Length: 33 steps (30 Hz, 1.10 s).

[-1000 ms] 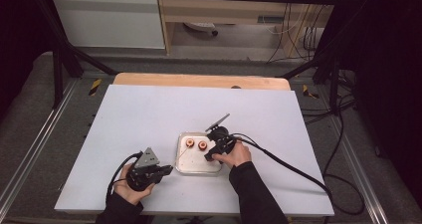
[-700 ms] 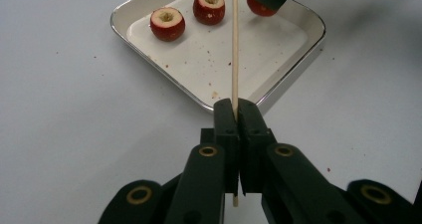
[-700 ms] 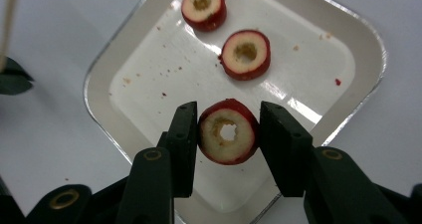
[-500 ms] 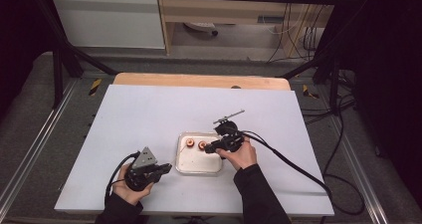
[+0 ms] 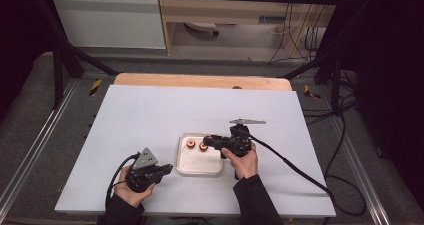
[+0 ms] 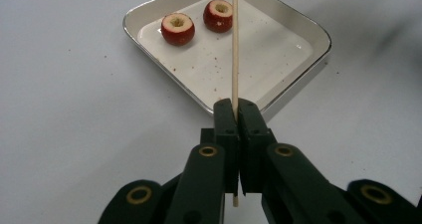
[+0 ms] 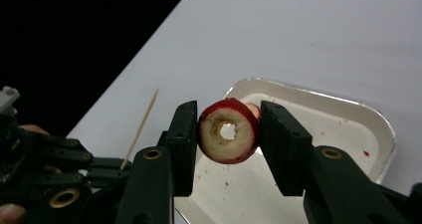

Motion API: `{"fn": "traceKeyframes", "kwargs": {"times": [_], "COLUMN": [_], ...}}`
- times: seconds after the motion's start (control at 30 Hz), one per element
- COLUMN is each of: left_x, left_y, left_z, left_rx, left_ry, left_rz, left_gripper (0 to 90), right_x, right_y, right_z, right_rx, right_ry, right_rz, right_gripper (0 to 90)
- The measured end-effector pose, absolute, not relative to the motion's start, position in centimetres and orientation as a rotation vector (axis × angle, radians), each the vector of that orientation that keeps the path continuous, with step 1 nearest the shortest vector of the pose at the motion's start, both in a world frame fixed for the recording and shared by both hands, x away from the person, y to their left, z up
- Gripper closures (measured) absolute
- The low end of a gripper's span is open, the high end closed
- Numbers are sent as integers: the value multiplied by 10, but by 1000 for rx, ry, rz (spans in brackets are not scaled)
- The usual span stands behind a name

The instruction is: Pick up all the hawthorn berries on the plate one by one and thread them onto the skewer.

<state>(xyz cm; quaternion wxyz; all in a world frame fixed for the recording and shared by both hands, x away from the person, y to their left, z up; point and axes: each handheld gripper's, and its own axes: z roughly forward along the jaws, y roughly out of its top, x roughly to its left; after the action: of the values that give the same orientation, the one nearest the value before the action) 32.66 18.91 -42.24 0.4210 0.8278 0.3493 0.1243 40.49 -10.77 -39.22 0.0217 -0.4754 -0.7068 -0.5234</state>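
My left gripper (image 6: 236,107) is shut on a thin wooden skewer (image 6: 235,40) that points out over the white tray (image 6: 268,50). Two cored red fruits (image 6: 177,28) lie at the tray's far corner. My right gripper (image 7: 228,119) is shut on another cored red fruit (image 7: 229,131), held above the tray (image 7: 318,129) with its hole facing the camera. In the high view the left gripper (image 5: 162,170) rests left of the tray (image 5: 200,164), and the right gripper (image 5: 209,140) reaches in from the right over the tray's far edge.
The tray sits near the front middle of a white tabletop (image 5: 150,115); small red crumbs dot its floor. A black cable (image 5: 295,165) trails right from the right gripper. The skewer's tip (image 7: 142,127) and the left gripper (image 7: 74,159) show beyond the right jaws.
The right hand has lifted and shifted a little to the right with the fruit, and its wrist has rolled so the grey plate lies level. The left hand has stayed put.
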Motion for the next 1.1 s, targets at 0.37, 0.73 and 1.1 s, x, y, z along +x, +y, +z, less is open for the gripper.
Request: {"fn": "traceKeyframes", "kwargs": {"times": [0.37,0.73,1.1], "left_x": [324,322,321], "left_y": [187,182,172], "left_z": [-423,-422,-421], "left_rx": [2037,1988,1950], "left_ry": [913,946,945], "left_rz": [296,280,275], "left_gripper": [884,883,883], "right_x": [398,397,391], "right_y": [-96,-89,-83], "right_z": [-399,-402,-408], "right_rx": [-1521,-1548,-1519], "right_ry": [-1957,-1755,-1626], "right_rz": [-1914,-2118,-2259], "right_gripper": [606,607,607]}}
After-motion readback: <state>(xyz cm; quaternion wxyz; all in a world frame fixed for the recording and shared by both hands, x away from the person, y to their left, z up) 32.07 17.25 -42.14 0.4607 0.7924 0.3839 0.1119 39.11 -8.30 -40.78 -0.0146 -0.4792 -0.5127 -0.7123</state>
